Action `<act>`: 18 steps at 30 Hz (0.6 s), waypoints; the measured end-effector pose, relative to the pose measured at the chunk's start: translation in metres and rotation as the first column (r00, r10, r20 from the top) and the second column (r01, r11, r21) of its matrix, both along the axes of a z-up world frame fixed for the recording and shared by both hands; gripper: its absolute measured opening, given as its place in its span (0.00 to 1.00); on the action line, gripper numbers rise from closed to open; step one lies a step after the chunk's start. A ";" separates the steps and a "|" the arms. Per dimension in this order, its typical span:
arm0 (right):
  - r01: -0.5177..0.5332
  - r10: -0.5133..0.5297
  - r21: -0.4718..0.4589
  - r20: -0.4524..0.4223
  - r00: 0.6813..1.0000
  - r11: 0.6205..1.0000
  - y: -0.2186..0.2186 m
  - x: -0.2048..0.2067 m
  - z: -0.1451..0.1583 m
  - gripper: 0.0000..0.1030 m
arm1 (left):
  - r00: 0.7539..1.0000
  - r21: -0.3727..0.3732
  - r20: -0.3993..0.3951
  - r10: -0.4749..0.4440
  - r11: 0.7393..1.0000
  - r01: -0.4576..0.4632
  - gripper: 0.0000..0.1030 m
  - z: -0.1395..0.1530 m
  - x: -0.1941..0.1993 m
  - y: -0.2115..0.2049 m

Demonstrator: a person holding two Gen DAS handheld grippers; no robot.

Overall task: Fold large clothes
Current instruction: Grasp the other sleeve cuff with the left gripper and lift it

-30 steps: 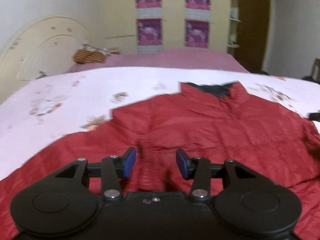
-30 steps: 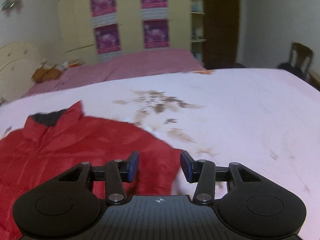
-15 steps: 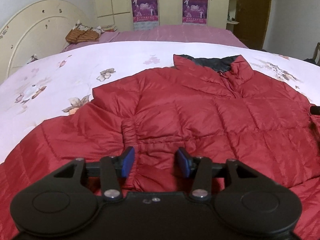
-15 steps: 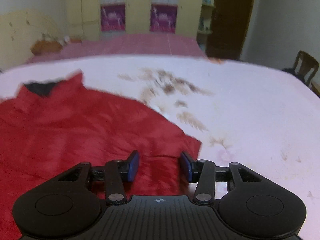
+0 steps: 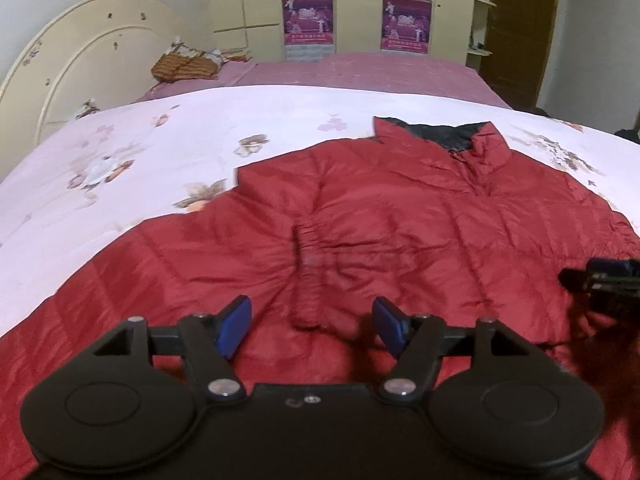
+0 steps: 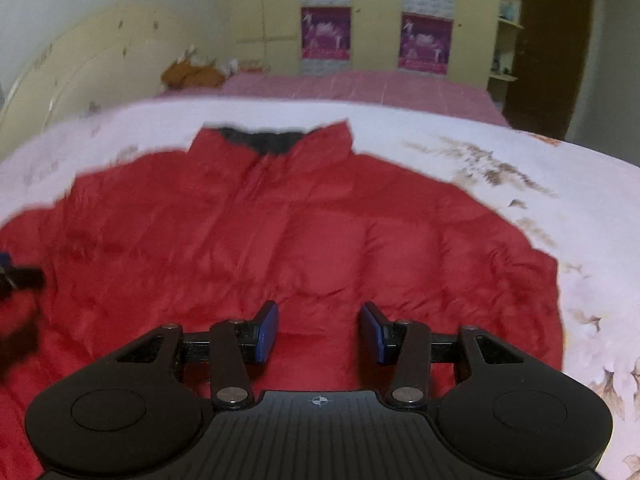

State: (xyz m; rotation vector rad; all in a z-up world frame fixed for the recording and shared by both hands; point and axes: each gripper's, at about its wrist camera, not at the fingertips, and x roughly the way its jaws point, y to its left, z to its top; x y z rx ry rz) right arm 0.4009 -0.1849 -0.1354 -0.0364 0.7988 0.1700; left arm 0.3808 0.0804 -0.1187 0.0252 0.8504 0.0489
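Observation:
A large red puffer jacket lies flat on the bed, its dark-lined collar at the far side. One sleeve is folded across the front, and its gathered cuff lies just ahead of my left gripper, which is open and empty above it. In the right wrist view the jacket fills the middle, and my right gripper is open and empty above its right half. Each gripper shows at the edge of the other's view: the right gripper and the left gripper.
The bed has a white floral cover with a pink sheet beyond. A cream headboard and a brown bundle are at the far left. Wardrobe doors with purple posters stand behind.
Both grippers have moved in over the jacket. The right one swung left from the jacket's right edge to over its body. Both stay open.

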 end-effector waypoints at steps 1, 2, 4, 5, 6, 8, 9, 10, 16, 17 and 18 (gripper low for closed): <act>-0.004 0.004 -0.013 0.006 1.000 1.000 0.001 0.000 -0.003 0.44 | 1.000 -0.003 -0.002 0.007 1.000 -0.007 0.64 0.001 -0.003 0.004; -0.007 0.007 -0.024 0.006 1.000 1.000 0.002 0.002 -0.005 0.44 | 1.000 -0.008 -0.004 0.016 1.000 -0.016 0.64 0.002 -0.006 0.010; 0.001 -0.001 -0.039 -0.006 1.000 0.999 0.006 0.003 -0.004 0.45 | 0.999 -0.022 -0.010 0.035 0.999 -0.036 0.64 0.004 -0.013 0.021; 0.008 -0.009 -0.036 -0.010 1.000 0.999 0.009 0.002 0.000 0.45 | 0.999 -0.033 -0.014 0.048 0.998 -0.049 0.64 0.004 -0.016 0.027; 0.009 -0.009 -0.015 -0.003 1.000 1.000 0.011 0.001 0.005 0.45 | 0.998 -0.047 -0.016 0.061 0.997 -0.061 0.64 0.005 -0.020 0.034; -0.005 0.004 0.019 0.017 1.000 1.000 0.019 -0.003 0.012 0.45 | 0.996 -0.073 -0.022 0.091 0.993 -0.092 0.65 0.006 -0.030 0.049; -0.016 0.015 0.027 0.022 1.000 0.999 0.024 -0.004 0.015 0.45 | 0.994 -0.081 -0.026 0.104 0.991 -0.106 0.65 0.006 -0.035 0.056; -0.030 0.029 0.033 0.025 0.999 0.999 0.030 -0.005 0.017 0.45 | 0.993 -0.086 -0.029 0.118 0.989 -0.120 0.65 0.006 -0.042 0.064; -0.088 0.086 0.043 0.041 0.995 0.995 0.068 -0.006 0.023 0.45 | 0.978 -0.102 -0.058 0.200 0.973 -0.205 0.65 0.002 -0.071 0.103; -0.095 0.094 0.044 0.038 0.995 0.994 0.074 -0.005 0.022 0.45 | 0.976 -0.104 -0.062 0.211 0.971 -0.216 0.65 0.002 -0.075 0.107; -0.103 0.102 0.044 0.032 0.994 0.994 0.081 -0.003 0.021 0.45 | 0.973 -0.107 -0.066 0.221 0.968 -0.227 0.65 0.001 -0.079 0.112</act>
